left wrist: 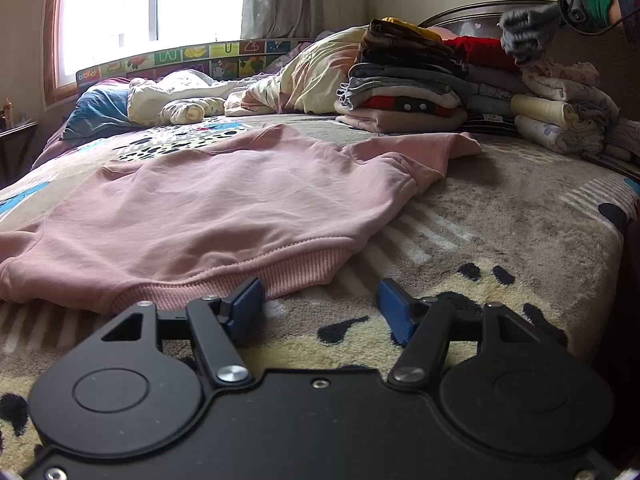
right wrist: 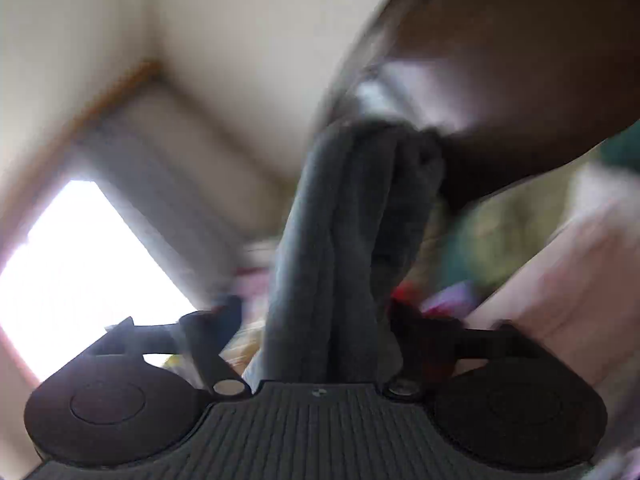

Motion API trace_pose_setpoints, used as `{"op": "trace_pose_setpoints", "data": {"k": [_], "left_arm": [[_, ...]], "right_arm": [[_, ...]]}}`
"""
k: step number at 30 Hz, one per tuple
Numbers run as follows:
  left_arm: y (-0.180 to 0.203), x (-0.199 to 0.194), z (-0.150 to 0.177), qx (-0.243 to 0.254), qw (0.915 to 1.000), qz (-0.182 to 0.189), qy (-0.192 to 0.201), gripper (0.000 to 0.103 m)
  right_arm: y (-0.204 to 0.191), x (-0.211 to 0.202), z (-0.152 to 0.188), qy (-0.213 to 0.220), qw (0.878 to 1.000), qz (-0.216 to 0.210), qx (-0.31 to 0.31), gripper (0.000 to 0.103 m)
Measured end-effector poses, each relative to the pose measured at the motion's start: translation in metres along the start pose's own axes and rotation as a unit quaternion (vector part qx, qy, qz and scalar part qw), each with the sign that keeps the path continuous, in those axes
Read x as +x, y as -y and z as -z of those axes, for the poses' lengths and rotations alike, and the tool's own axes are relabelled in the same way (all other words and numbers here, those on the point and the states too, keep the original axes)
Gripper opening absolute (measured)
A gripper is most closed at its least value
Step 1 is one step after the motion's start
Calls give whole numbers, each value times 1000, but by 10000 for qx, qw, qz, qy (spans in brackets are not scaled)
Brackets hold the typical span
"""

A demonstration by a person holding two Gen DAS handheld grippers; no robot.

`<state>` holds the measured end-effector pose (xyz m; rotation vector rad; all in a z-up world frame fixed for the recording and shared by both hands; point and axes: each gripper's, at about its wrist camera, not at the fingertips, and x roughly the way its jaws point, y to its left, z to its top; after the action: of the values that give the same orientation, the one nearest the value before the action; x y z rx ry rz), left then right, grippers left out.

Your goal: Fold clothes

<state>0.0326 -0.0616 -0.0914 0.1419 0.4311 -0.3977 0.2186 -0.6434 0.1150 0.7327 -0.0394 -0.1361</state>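
Jaws: left gripper spread above patterned blanket; right gripper pinching grey garment, window behind.

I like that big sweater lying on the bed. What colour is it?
The sweater is pale pink, clearest in the left wrist view.

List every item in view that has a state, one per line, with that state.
Pink sweatshirt: spread flat on the bed, unfolded.
Grey garment: folded, held between the right gripper's jaws.
Clothes stack: folded, piled by the headboard.
Left gripper: jaws open, empty.
Right gripper: clamped on the grey garment.
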Motion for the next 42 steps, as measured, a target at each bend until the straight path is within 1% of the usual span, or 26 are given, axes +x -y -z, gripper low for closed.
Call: {"op": "trace_pose_setpoints", "data": {"k": [1, 2, 3, 6, 9, 10, 13, 16, 18, 21, 25, 26, 27, 28, 29, 30, 32, 33, 35, 36, 37, 38, 39, 40, 41, 42], "left_arm": [[0, 0, 0, 1, 10000, -6, 1, 64], [1, 1, 0, -3, 10000, -16, 8, 64], [1, 1, 0, -6, 10000, -26, 15, 65], [2, 3, 0, -14, 10000, -33, 26, 67], [1, 3, -1, -25, 10000, -30, 21, 67], [1, 3, -1, -28, 10000, -30, 18, 67], [1, 2, -1, -31, 10000, -28, 14, 67], [0, 1, 0, -59, 10000, -15, 8, 67], [1, 0, 0, -67, 10000, -23, -2, 67], [1, -1, 0, -74, 10000, -33, -1, 67], [0, -1, 1, -79, 10000, -16, 10, 67], [0, -1, 1, -79, 10000, -13, 14, 67], [0, -1, 2, -75, 10000, -9, 21, 67], [0, -1, 2, -72, 10000, -5, 29, 67], [0, -1, 2, -68, 10000, 1, 35, 67], [0, -1, 2, -65, 10000, 9, 40, 67], [-1, -1, 2, -62, 10000, 26, 44, 67], [-1, -1, 3, -64, 10000, 35, 48, 67], [-2, -1, 3, -66, 9999, 47, 62, 67], [-2, -1, 3, -64, 9999, 53, 70, 67], [-2, -1, 3, -63, 9999, 60, 73, 67], [-2, -1, 3, -61, 9999, 67, 73, 67], [-2, -1, 3, -58, 9999, 74, 73, 67], [-3, -1, 3, -55, 9999, 81, 73, 67], [-3, -2, 3, -58, 9999, 83, 74, 67], [-3, -2, 3, -60, 9999, 85, 74, 67]], "right_arm": [[-1, -1, -4, 1, 9998, 116, -143, 86], [-3, -1, -8, 2, 9993, 231, -287, 92], [-4, -2, -12, 3, 9985, 347, -430, 99], [-8, -4, -23, 7, 9939, 692, -859, 101], [-12, -7, -35, 10, 9863, 1035, -1285, 101], [-8, -16, -24, -149, 9859, 1020, -1321, 101], [7, -69, 43, -1146, 9859, 630, -1041, 100], [12, -96, 119, -2076, 9758, 381, -578, 95], [14, -116, 168, -2481, 9678, 198, -387, 93], [10, -111, 216, -2872, 9574, 164, -260, 91], [8, -98, 244, -2985, 9539, 300, 70, 90], [5, -92, 246, -3003, 9535, 245, 71, 79], [6, -80, 249, -3120, 9499, 170, 85, 66], [3, -70, 252, -3249, 9456, 159, -45, 29], [-2, -62, 256, -3367, 9411, 183, -253, 15], [-10, -58, 257, -3359, 9402, 176, -533, 14], [-27, -56, 244, -3055, 9495, -44, -714, 14], [-36, -58, 234, -2816, 9562, -211, -771, 14], [-59, -56, 214, -2260, 9659, -382, -1207, 14], [-65, -54, 207, -2038, 9679, -373, -1425, 14], [-67, -47, 201, -1905, 9683, -241, -1597, 15], [-63, -37, 199, -1922, 9660, -15, -1730, 28], [-58, -28, 200, -2056, 9616, 217, -1805, 52], [-51, -22, 201, -2217, 9564, 469, -1841, 57], [-48, -21, 203, -2303, 9523, 640, -1899, 57], [-49, -24, 207, -2359, 9500, 631, -1948, 57]]}}
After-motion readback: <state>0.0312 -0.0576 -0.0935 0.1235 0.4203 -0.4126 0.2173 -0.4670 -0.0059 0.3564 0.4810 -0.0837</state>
